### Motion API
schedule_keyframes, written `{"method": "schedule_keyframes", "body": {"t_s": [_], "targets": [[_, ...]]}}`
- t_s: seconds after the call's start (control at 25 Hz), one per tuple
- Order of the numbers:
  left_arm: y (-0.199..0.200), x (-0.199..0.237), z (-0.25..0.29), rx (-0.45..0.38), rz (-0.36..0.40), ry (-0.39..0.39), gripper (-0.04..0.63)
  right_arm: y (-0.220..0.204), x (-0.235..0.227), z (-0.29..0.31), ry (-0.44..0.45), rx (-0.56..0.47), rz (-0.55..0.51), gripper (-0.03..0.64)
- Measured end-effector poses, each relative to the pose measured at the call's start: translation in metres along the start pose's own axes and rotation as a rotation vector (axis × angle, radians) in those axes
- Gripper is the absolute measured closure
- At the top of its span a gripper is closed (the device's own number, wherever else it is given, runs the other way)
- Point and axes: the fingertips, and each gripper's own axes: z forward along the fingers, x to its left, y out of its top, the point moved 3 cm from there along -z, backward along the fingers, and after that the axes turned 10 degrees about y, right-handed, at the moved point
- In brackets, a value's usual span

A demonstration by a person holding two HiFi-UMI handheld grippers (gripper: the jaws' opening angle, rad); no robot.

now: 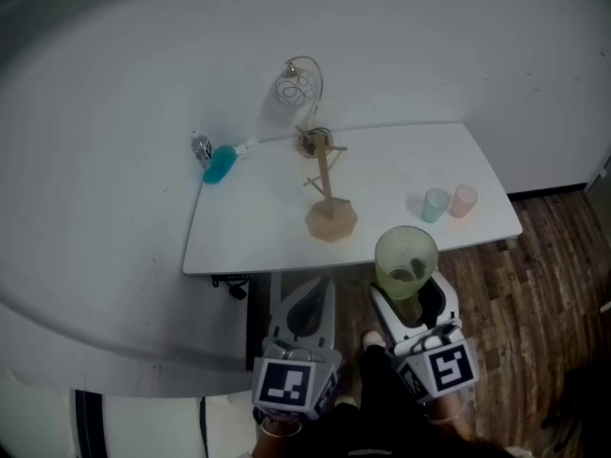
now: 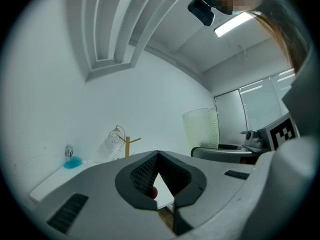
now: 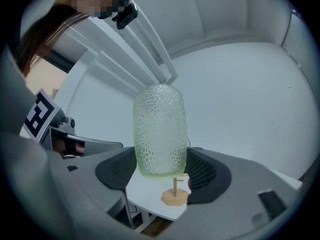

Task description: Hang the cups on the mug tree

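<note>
Green pebbled glass is filling the gap between my right fingers (image 3: 205,173): I am clamping a pale green dimpled glass cup (image 3: 160,134) by its lower body, mouth up, and holding it just short of the near edge of the white worktop (image 1: 258,227). My left fingers (image 2: 142,174) are pressing together at the tips with nothing between them, hanging just to the left of the right ones.

Ahead of the right fingers and a little to their left, a light wooden mug tree (image 1: 329,198) with a rounded base is standing on the worktop. A clear glass cup (image 1: 298,89) is showing at its top on the far side; I cannot tell whether it is hanging on a peg. Far ahead of my left fingers, a blue cup (image 1: 220,165) is lying at the worktop's far left corner. Ahead of my right fingers and to their right, a pale teal cup (image 1: 435,204) and a pink cup (image 1: 464,200) are standing just beside each other.
</note>
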Motion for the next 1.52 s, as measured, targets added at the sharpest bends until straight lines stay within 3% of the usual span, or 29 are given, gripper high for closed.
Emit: {"method": "schedule_keyframes", "body": {"t_s": [0.88, 1.52], "targets": [[0.013, 0.016, 0.099, 0.016, 0.008, 0.044, 0.595, -0.003, -0.08, 0.063, 0.015, 0.055, -0.024, 0.305], [0.017, 0.03, 0.177, 0.0, -0.013, 0.235, 0.595, -0.017, -0.152, 0.121, 0.174, 0.119, -0.045, 0.305]]}}
